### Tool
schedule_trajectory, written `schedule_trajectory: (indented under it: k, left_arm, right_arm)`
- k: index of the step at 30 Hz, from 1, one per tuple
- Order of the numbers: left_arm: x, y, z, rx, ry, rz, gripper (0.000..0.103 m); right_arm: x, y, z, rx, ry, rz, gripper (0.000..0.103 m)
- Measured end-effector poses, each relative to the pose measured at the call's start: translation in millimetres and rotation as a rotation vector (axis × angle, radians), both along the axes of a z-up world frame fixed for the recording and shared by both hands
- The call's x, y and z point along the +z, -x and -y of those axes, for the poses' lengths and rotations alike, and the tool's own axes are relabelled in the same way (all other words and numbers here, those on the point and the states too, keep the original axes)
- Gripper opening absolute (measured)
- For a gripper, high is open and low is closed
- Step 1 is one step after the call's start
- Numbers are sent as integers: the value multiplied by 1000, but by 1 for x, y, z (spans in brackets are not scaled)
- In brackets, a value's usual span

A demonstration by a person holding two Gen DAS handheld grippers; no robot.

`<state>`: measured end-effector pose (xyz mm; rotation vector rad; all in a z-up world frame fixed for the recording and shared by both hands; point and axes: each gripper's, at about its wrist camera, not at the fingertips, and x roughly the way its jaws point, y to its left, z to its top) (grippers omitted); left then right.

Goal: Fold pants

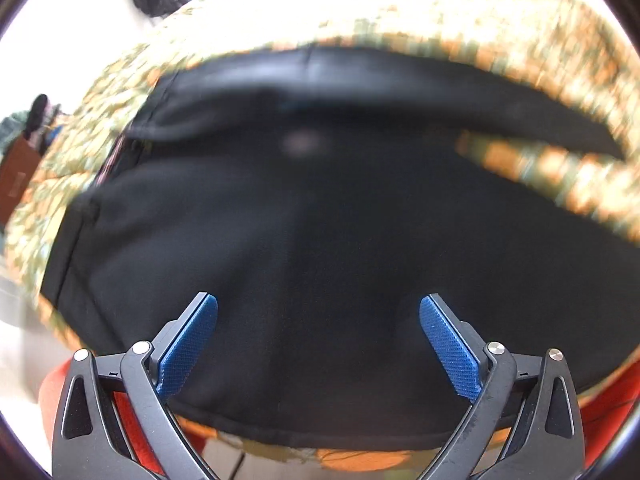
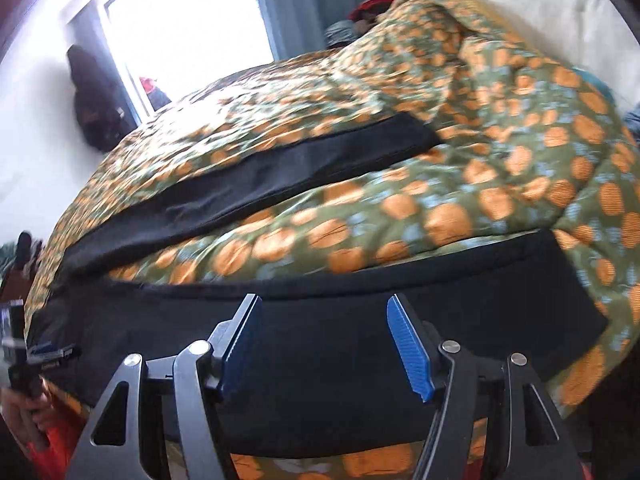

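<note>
Both claws open, empty, over the pants (image 2: pixel 328 344) on the bed (image 2: pixel 460 184).
Left claw (image 1: pixel 318 344) and right claw (image 2: pixel 324 344) hover above black cloth; you should pinch the leg edge ahead of the right claw, then fold across.

Black pants (image 2: pixel 320 332) lie spread on the floral quilt (image 2: pixel 440 200) beneath parted, empty tongs (image 2: pixel 324 344).

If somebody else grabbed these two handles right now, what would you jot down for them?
Left tongs: open, empty, over the wide part of the black pants.
Right tongs: open, empty, over the nearer leg.
Pants lie spread on the flowered bedspread; the farther leg lies apart from the nearer one, bedspread showing between them.
Done: pants laid out, no fold visible.
Left: bring one leg onto the other, then fold the length.
</note>
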<state>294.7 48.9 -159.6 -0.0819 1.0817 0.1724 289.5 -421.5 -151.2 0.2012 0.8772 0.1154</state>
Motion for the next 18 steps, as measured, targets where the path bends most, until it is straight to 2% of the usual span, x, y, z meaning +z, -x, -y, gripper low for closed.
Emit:
schedule_trajectory:
  k: [1, 3, 5, 7, 9, 10, 11, 12, 15, 18]
  left_arm:
    - [15, -10, -8, 10, 13, 52, 102]
    - [38, -39, -28, 49, -13, 148, 102]
    - [42, -75, -51, 109, -49, 188, 102]
    - [16, -105, -70, 156, -128, 145, 102]
    - [-32, -127, -82, 161, -233, -2, 103]
    - [-49, -128, -85, 123, -219, -26, 103]
    - [-53, -122, -85, 112, -223, 8, 102]
    - [-48, -117, -82, 111, -237, 44, 102]
    - [-22, -117, -68, 94, -262, 55, 102]
    - [11, -115, -57, 68, -177, 159, 102]
  right_arm:
    - [-11, 1, -16, 26, -6, -12, 65]
    - [-30, 4, -42, 78, -18, -46, 65]
    - [-39, 4, -62, 137, -1, -61, 65]
    - [-40, 6, -77, 191, 35, -40, 65]
    - [-41, 8, -83, 212, 75, -25, 65]
    - [-44, 8, -83, 210, 78, -33, 65]
    - [-48, 8, -82, 204, 69, -51, 65]
    - [-51, 7, -79, 196, 56, -68, 65]
    - [-52, 9, -74, 194, 59, -65, 65]
    - [-46, 5, -76, 200, 72, -71, 65]
